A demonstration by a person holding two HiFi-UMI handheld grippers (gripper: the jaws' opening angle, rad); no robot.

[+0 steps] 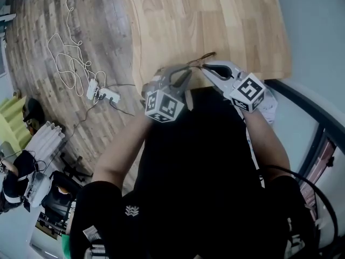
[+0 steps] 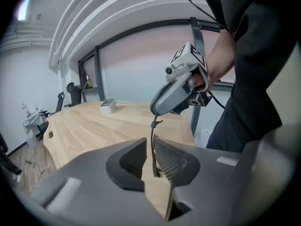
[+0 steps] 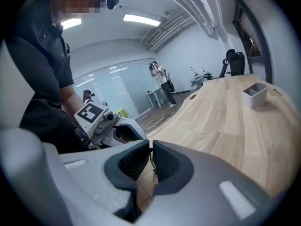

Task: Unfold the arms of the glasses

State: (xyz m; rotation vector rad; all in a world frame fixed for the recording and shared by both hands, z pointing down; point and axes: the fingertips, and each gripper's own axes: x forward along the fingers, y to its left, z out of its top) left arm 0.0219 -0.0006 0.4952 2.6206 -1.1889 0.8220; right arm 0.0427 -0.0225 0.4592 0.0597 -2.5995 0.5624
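Observation:
The glasses (image 1: 207, 56) are thin, dark-framed, and held in the air just over the near edge of the wooden table (image 1: 215, 20). In the left gripper view one thin arm (image 2: 153, 149) runs up between my left gripper's (image 2: 149, 154) jaws. It rests against the right pad, and a sliver of table shows on its other side, so the jaws stand slightly open. Its upper end goes into my right gripper (image 2: 154, 113). In the right gripper view, my right gripper (image 3: 151, 157) is shut on a thin piece of the frame. Both grippers (image 1: 186, 72) (image 1: 204, 67) meet tip to tip.
A small white container (image 2: 107, 105) (image 3: 254, 94) stands far off on the table. White cables and a power strip (image 1: 102, 93) lie on the floor to the left. A black metal frame (image 1: 307, 107) runs past the table's right end. Office chairs (image 3: 233, 60) stand at the far end.

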